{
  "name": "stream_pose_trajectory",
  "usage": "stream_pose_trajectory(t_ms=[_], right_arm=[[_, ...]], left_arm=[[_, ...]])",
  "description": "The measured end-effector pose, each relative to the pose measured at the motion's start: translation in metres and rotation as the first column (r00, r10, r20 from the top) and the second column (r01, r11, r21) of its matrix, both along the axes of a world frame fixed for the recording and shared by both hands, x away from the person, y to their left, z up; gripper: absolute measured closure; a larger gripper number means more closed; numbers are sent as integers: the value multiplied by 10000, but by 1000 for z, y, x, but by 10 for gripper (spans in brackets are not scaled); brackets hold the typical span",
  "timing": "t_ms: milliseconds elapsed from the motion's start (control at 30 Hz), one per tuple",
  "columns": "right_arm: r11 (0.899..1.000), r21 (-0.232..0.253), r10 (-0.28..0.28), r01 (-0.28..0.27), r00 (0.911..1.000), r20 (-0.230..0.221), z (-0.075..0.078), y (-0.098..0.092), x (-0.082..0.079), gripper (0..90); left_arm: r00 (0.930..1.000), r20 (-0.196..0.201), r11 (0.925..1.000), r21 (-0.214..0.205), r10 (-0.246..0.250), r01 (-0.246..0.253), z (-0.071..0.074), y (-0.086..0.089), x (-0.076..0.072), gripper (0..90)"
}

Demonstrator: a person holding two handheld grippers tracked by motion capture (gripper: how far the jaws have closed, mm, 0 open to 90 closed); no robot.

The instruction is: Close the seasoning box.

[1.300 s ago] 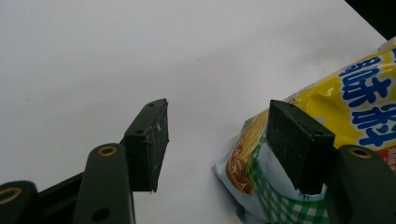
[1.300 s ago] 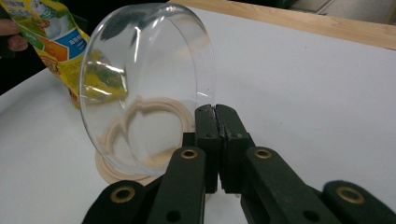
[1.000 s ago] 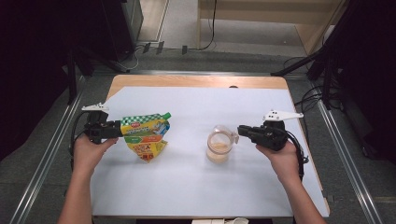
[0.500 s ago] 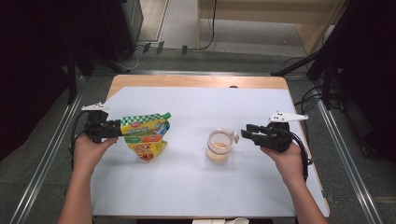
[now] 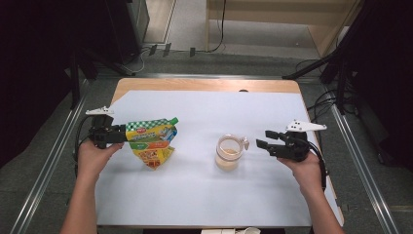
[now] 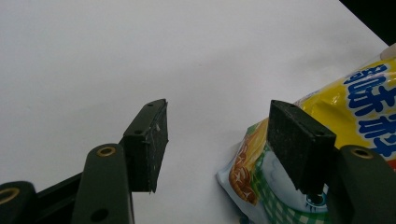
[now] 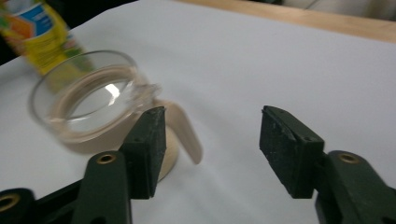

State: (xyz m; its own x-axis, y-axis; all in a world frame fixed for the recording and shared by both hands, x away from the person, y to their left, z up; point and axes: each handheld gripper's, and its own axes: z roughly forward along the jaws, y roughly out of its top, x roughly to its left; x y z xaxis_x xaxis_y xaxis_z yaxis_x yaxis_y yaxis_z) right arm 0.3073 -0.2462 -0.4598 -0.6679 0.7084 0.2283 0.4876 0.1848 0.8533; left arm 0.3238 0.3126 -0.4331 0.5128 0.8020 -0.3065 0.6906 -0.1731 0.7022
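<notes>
Right gripper [image 5: 261, 140]: fingers [image 7: 289, 149] wide apart, nothing between them; they have just been opening. One glass cup [image 5: 229, 152] with a handle stands upright on the table [image 5: 204, 190], just beside the fingertips and apart from them, handle turned toward them.

Left gripper [image 5: 122, 135]: fingers [image 6: 299, 142] parted; in the left gripper view one finger lies against the pouches' edge, with nothing between the two.

Two printed pouches [image 5: 151, 139], one green-checked above, one yellow below, lie overlapping at the left gripper, well apart from the cup.

One white sheet covers the table.

Change from a second ago: the right gripper was shut on the cup's handle; it has now let go and drawn back a little. Left gripper and pouches unchanged.
</notes>
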Motion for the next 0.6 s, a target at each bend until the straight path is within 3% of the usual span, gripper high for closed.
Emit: stream_pose_trajectory(t_ms=[133, 233, 600], right_arm=[[9999, -13, -132, 131, 9999, -110, -5, -4, 1, 363], [9997, 63, -221, 221, 9997, -40, -8, -7, 1, 303], [9975, -338, -635, 627, 9977, -234, -19, -27, 3, 255]], left_arm=[[10000, -55, 10000, 7, 12, -12, -1, 0, 1, 392], [10000, -49, 10000, 1, 26, -26, -2, 0, 1, 392], [10000, -71, 10000, -33, 42, -42, -3, 1, 2, 390]])
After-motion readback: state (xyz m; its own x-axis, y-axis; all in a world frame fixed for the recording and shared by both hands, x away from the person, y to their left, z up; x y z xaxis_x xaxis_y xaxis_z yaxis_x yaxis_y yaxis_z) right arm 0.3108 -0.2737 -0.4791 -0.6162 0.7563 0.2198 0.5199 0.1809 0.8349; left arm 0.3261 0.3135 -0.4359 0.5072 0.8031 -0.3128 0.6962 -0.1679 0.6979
